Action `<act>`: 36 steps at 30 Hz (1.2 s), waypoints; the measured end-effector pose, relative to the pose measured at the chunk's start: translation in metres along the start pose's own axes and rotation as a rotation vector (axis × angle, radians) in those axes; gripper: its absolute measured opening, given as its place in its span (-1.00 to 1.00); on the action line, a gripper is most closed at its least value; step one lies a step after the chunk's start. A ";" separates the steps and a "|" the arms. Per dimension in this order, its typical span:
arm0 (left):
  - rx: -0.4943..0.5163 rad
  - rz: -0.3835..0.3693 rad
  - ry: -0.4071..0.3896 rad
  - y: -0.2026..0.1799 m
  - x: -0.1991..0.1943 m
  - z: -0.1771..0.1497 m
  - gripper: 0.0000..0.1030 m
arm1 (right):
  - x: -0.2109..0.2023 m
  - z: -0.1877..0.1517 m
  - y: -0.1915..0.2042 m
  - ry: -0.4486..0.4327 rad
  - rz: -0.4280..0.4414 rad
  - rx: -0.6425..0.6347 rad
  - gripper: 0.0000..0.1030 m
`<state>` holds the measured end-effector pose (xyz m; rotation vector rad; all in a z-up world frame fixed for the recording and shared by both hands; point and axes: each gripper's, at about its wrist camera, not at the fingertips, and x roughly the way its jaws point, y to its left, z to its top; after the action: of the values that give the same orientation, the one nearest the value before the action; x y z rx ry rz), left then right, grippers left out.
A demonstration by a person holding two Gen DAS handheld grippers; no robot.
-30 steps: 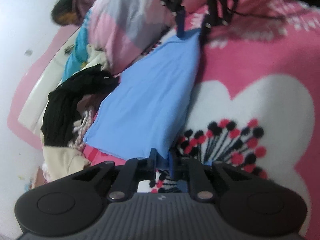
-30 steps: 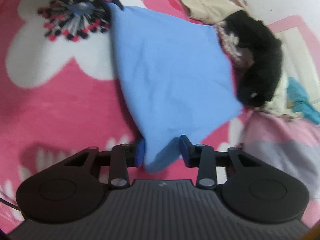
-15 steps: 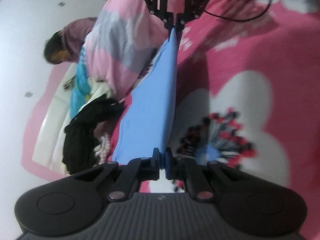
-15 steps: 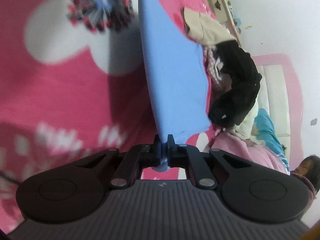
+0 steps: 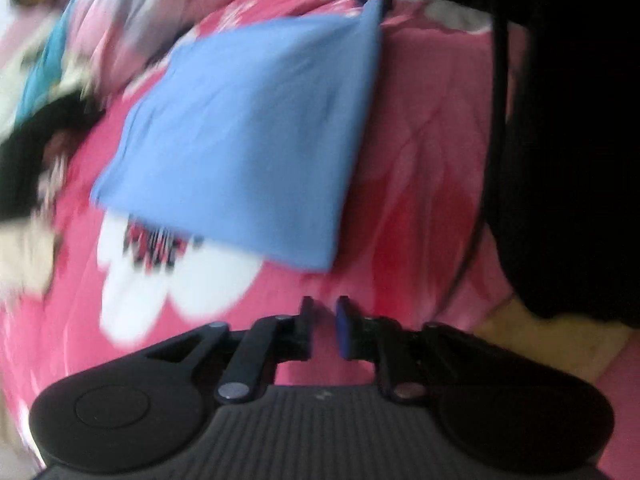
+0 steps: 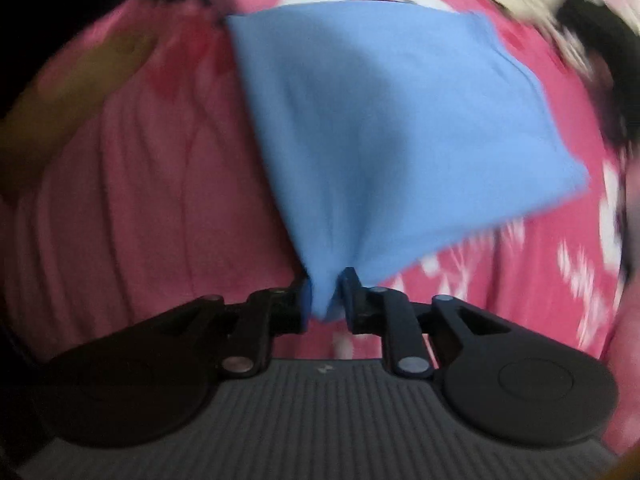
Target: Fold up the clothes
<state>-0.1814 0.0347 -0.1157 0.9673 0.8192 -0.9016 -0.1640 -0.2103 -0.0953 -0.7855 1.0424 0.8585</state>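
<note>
— Where's the blue cloth (image 6: 384,120) now?

— Folded, lying on the pink flowered bedspread (image 5: 424,120), partly over one of the big white flowers (image 5: 168,276). It sits toward the near edge of the bed, not the side where the heap of other clothes (image 5: 28,144) is piled.

— Who's got hold of it?

— Look at the right gripper (image 6: 326,300). One corner of the cloth is bunched between its fingers (image 6: 349,292), which are parting; the gap is small and the fabric looks loose in it rather than pinched. The left gripper (image 5: 323,328) has nothing between its fingers (image 5: 343,326), which are opening too, only a narrow slot so far. The cloth's nearest corner lies just ahead of it, apart from it.

— So which way does the cloth run from them?

— Its near folded edge stretches from one gripper to the other, and the body of the cloth spreads away from both, toward the clothes heap. Each pair of fingers points steeply down at the bed. The right is the nearer hand, being right on its corner; the left is already clear.

— And next?

— I'd guess the right has only to back off its corner. It's all blurred, so I wouldn't swear the fold is square.
</note>
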 end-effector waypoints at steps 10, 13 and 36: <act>-0.571 -0.051 -0.194 0.058 0.001 0.028 -0.61 | -0.021 -0.001 -0.054 -0.196 0.012 0.484 -0.69; -0.581 -0.085 -0.164 0.045 0.023 0.034 -0.62 | 0.009 0.007 -0.051 -0.130 0.025 0.456 -0.82; -0.918 0.041 -0.242 0.137 0.074 0.048 -0.47 | 0.006 0.003 -0.127 -0.331 -0.162 0.728 -0.92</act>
<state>-0.0203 0.0108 -0.1201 0.0688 0.8697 -0.4906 -0.0491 -0.2639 -0.0819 -0.1012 0.8870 0.3953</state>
